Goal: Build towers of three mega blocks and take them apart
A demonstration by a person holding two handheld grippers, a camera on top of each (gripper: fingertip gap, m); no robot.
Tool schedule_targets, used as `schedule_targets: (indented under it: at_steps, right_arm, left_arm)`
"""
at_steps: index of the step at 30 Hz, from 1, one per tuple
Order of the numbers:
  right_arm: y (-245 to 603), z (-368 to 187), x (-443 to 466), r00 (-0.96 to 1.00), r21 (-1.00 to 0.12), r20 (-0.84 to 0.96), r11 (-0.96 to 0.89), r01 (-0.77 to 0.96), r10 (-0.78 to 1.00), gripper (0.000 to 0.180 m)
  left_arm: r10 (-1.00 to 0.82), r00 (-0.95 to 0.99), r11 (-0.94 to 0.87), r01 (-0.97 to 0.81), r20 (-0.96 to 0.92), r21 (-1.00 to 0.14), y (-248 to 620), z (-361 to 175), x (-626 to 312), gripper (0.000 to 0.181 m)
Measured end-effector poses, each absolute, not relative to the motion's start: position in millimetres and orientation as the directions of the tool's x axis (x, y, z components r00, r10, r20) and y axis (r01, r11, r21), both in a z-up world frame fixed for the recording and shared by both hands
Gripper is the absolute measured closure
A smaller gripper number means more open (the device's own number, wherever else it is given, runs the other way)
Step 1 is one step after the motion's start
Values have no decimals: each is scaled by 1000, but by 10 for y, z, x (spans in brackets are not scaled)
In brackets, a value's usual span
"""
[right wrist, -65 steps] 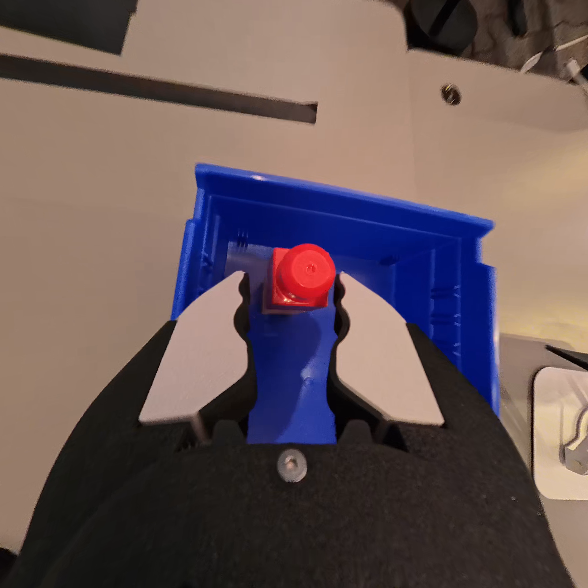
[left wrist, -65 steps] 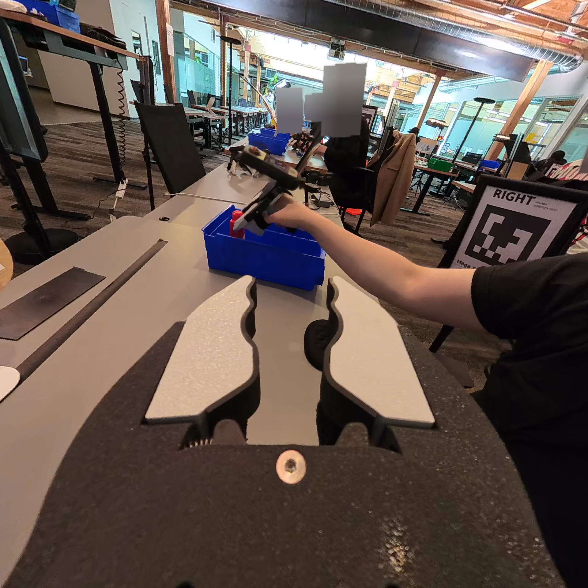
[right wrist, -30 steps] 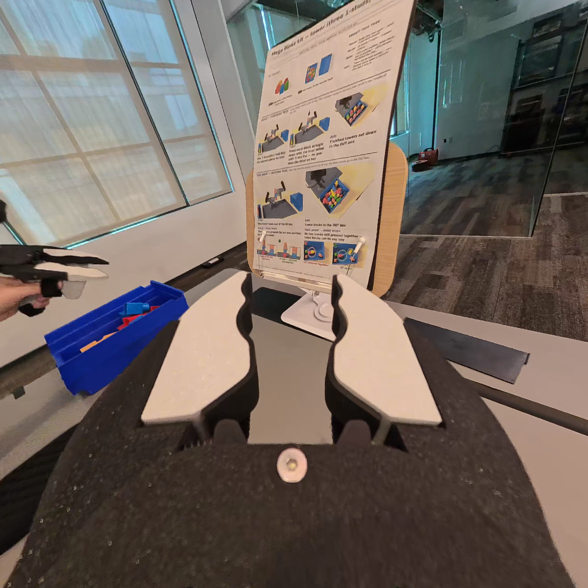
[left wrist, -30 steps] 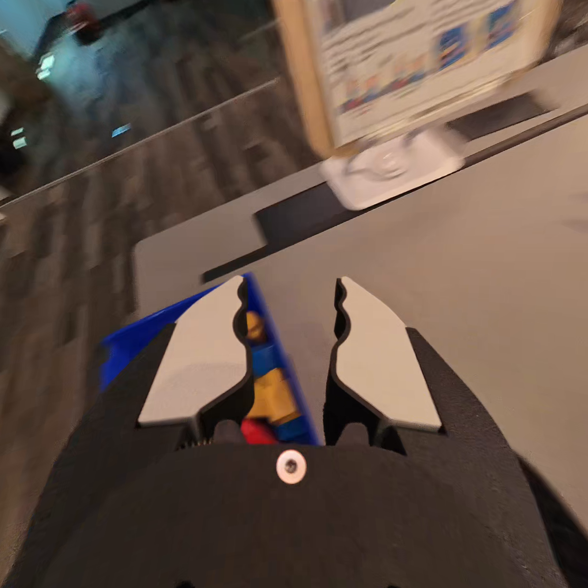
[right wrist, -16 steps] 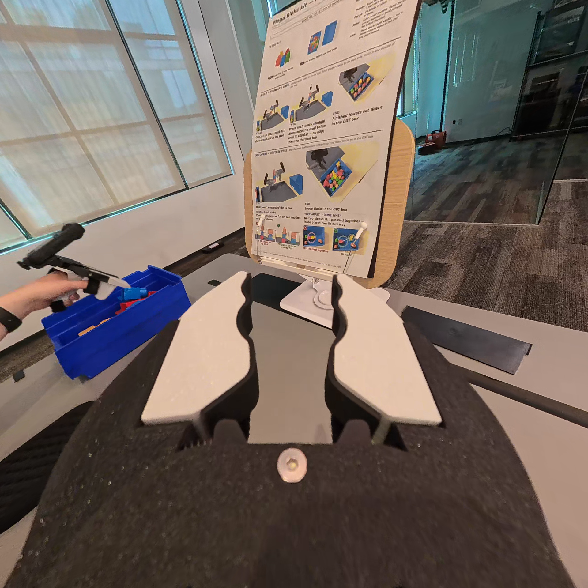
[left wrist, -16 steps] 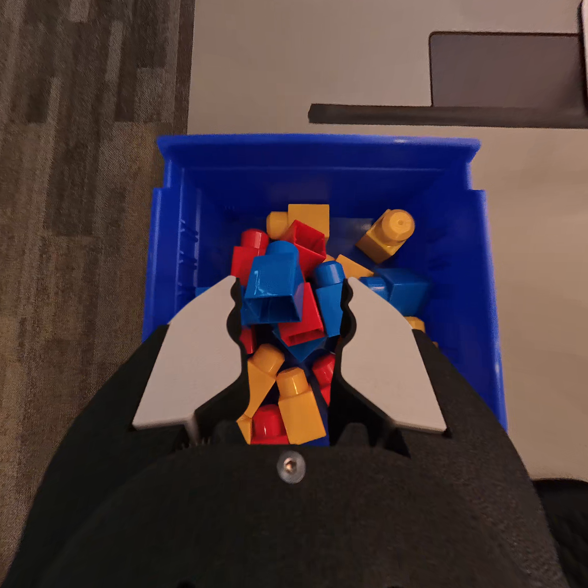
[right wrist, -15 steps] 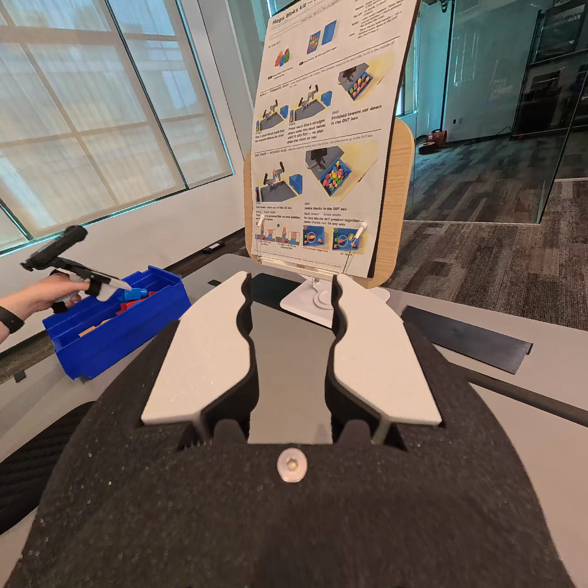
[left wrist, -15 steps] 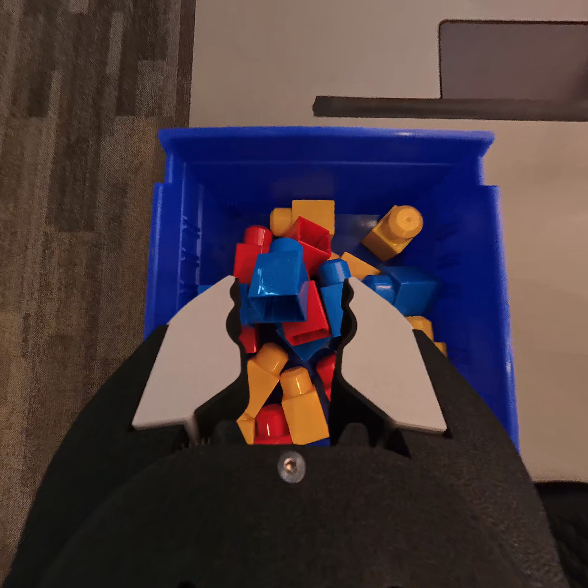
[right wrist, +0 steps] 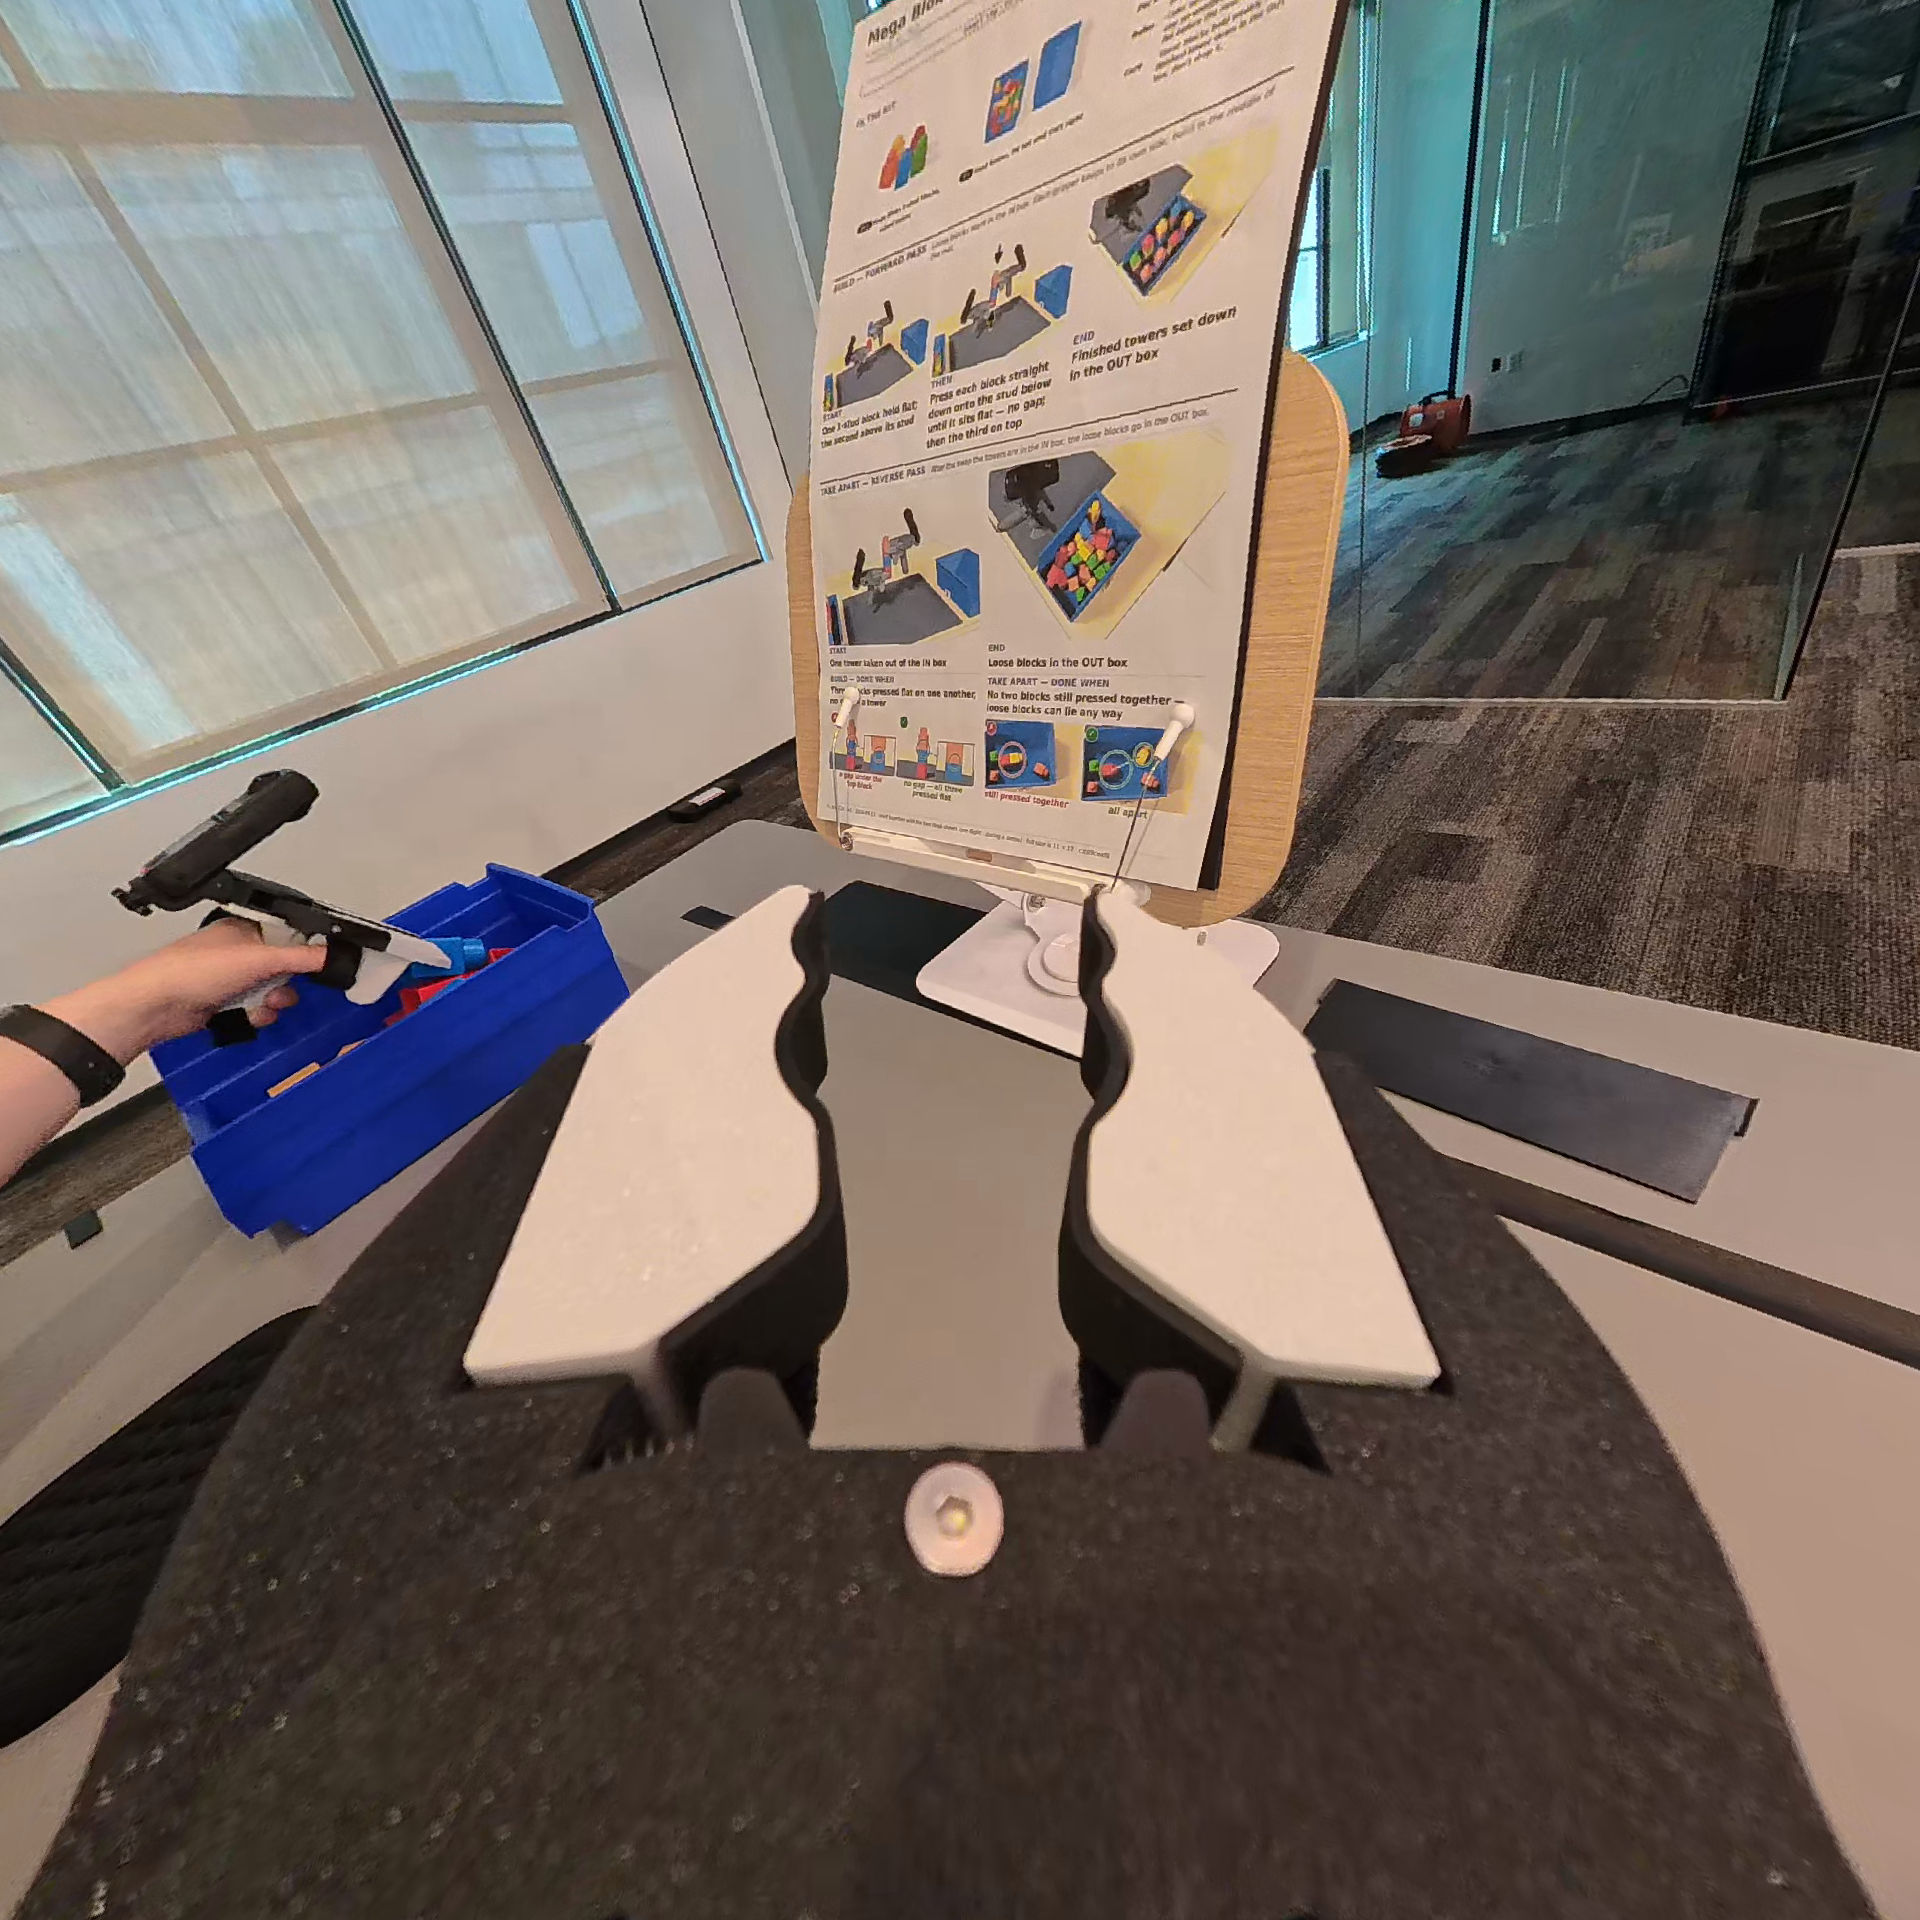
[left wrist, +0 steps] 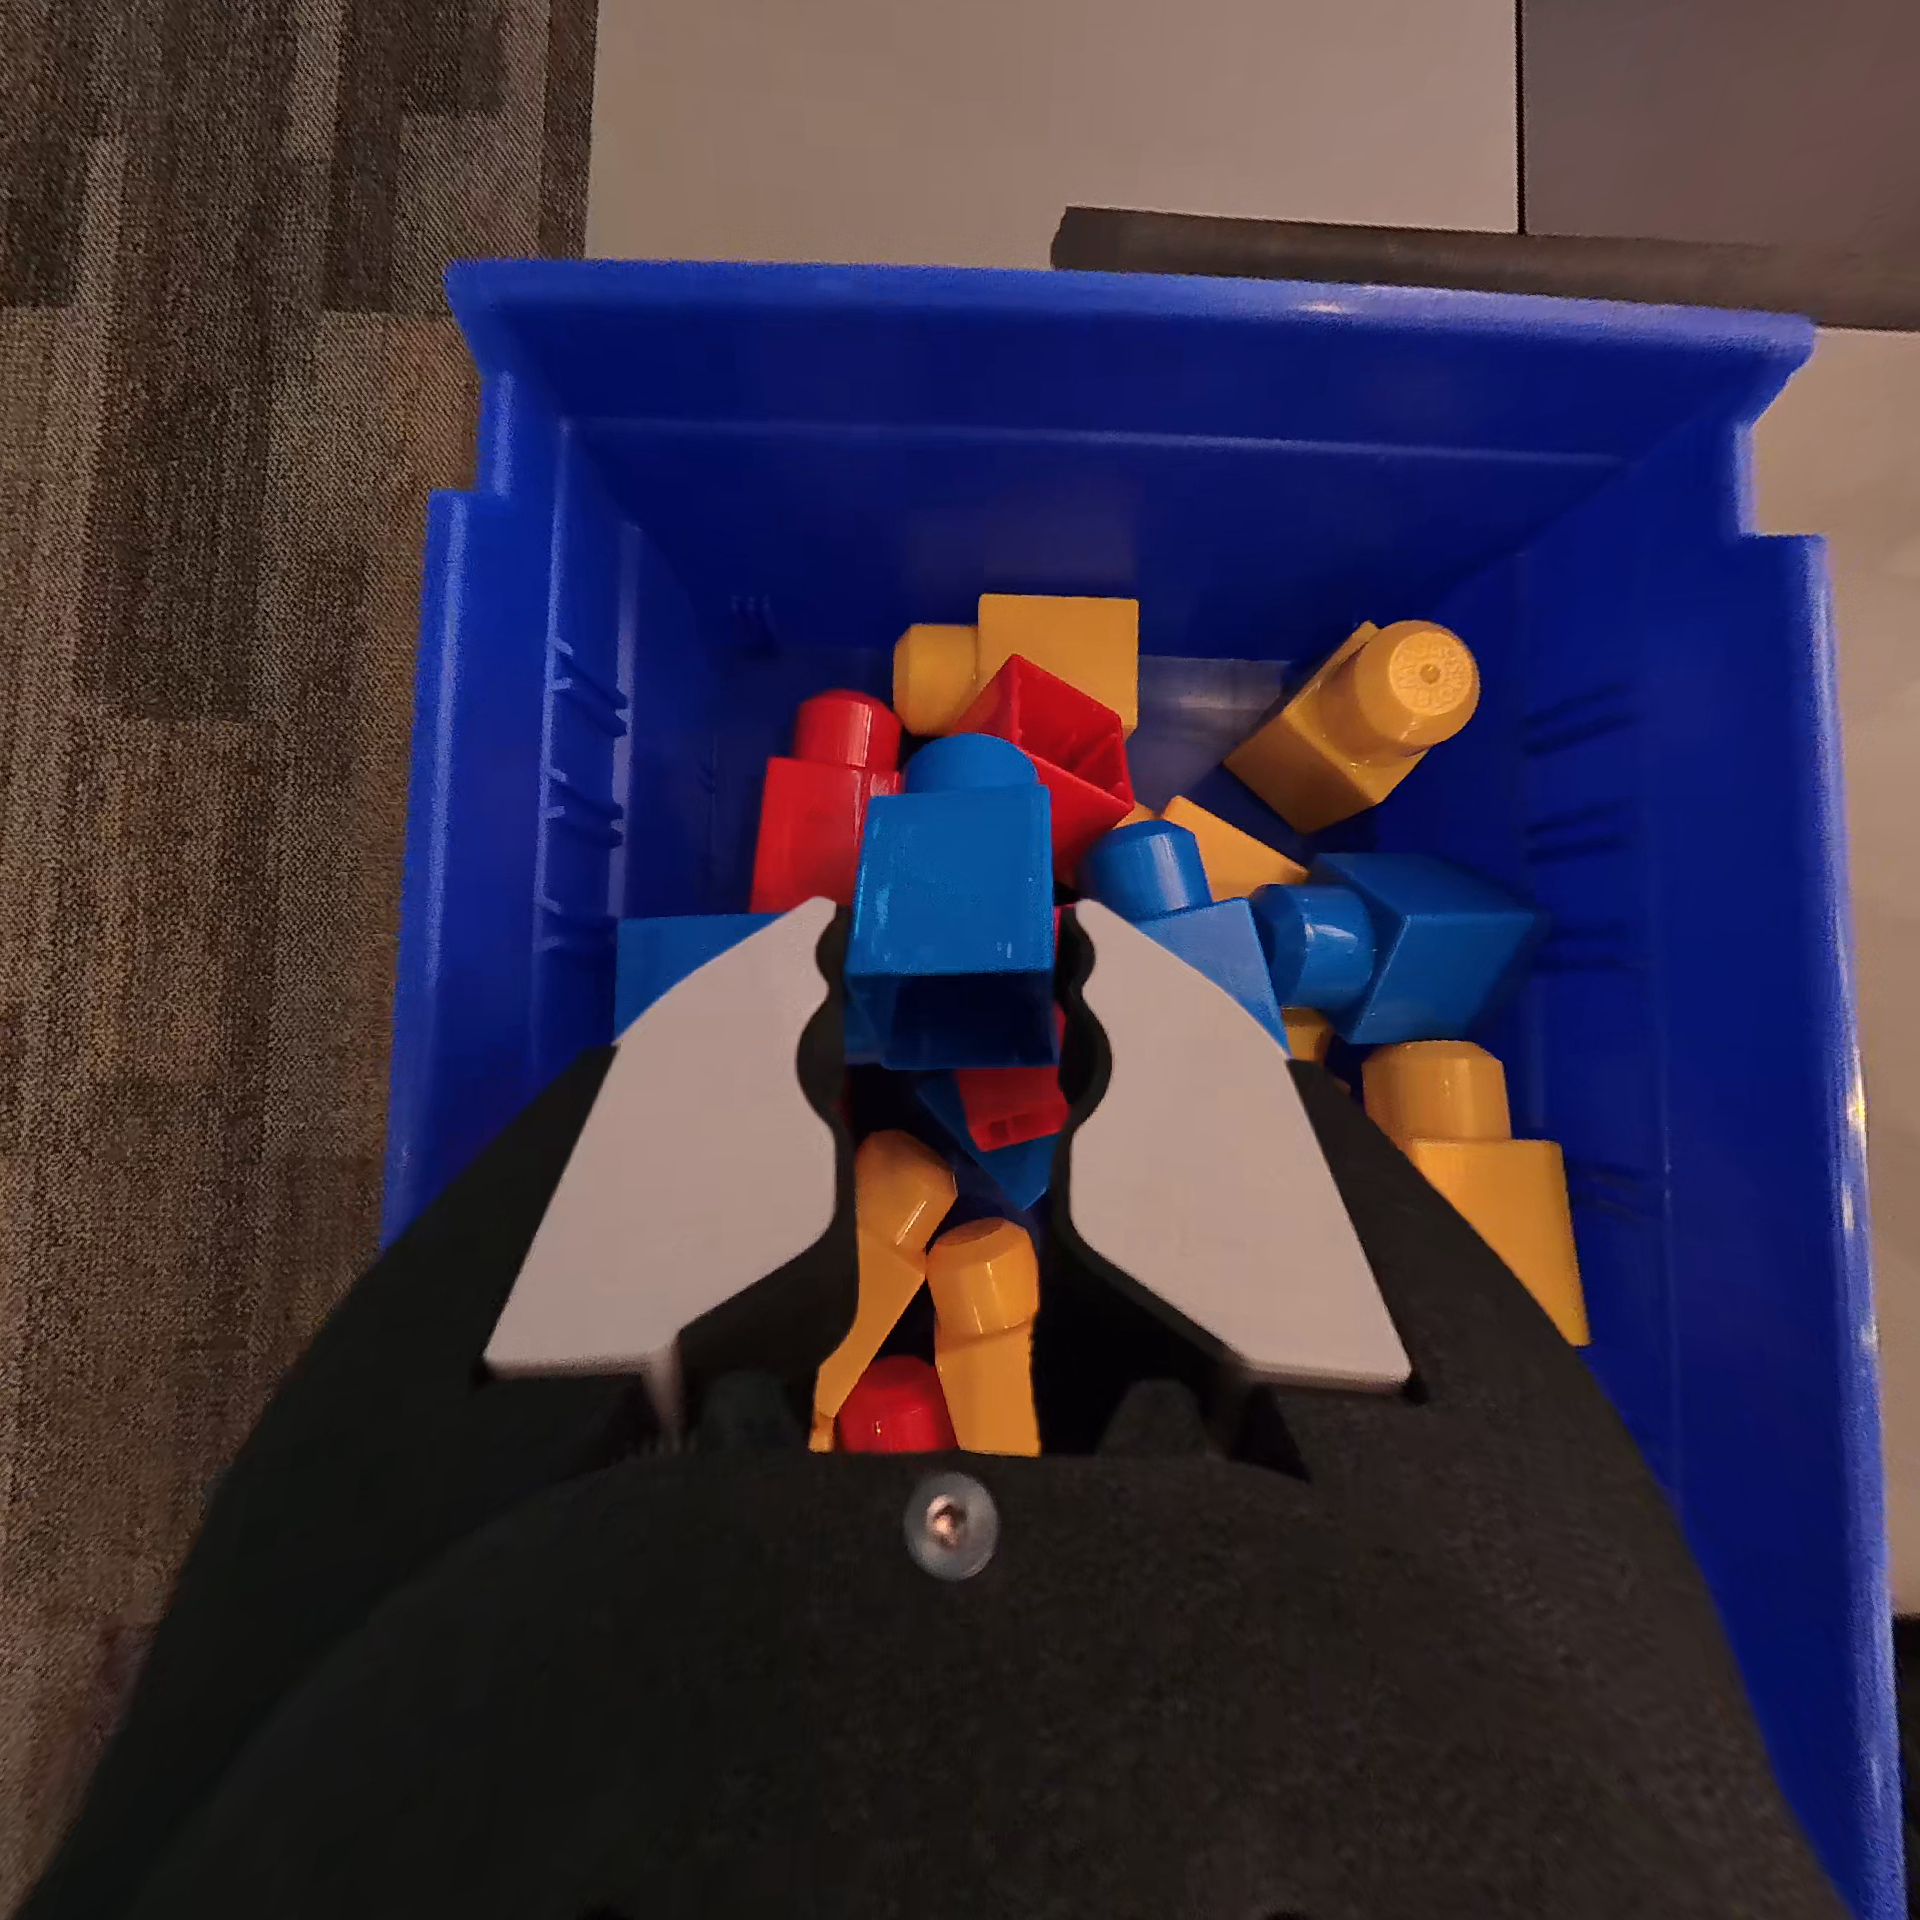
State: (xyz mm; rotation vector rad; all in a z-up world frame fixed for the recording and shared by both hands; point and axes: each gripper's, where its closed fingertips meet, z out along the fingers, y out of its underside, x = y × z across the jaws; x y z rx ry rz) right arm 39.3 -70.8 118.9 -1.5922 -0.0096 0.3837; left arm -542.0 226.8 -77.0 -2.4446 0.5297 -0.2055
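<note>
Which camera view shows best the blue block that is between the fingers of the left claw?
The left wrist view shows it best: the blue block fills the gap of the left claw, hollow end toward the camera, above the blue bin. The right wrist view shows only a small bit of it, far off.

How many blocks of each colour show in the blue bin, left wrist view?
Visible in the blue bin; the pile may hide more:
Blue blocks: 5, including the gripped blue block in the left hand-held gripper
Red blocks: 4
Yellow blocks: 6
Total: 15
</note>
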Motion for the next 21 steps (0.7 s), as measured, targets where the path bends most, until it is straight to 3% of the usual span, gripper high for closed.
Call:
schedule_targets:
  at_steps: [5,9,14,18,21]
  right_arm:
    - [-666,1136,358,935,-968,-250,-92,-234,253,135]
    - [-576,1121,189,908,-961,-276,-105,-255,316,136]
    - [-443,1232,-524,785,-959,-271,-86,-269,557,136]
    - [-544,1406,-1392,519,-932,-269,-83,-353,811,131]
    - [-667,1513,-1817,376,-903,-252,-77,-423,892,126]
  left_arm:
    - [-454,891,-681,-336,16,-651,2237,-661,-5352,144]
    - [-550,820,-545,-206,161,-812,2096,-66,-4924,144]
    - [-838,483,-252,70,254,-965,1207,1070,-3882,144]
    - [-952,238,-134,235,191,-963,309,1531,-3196,144]
    - [-981,82,-144,317,178,-938,-218,1652,-2805,144]
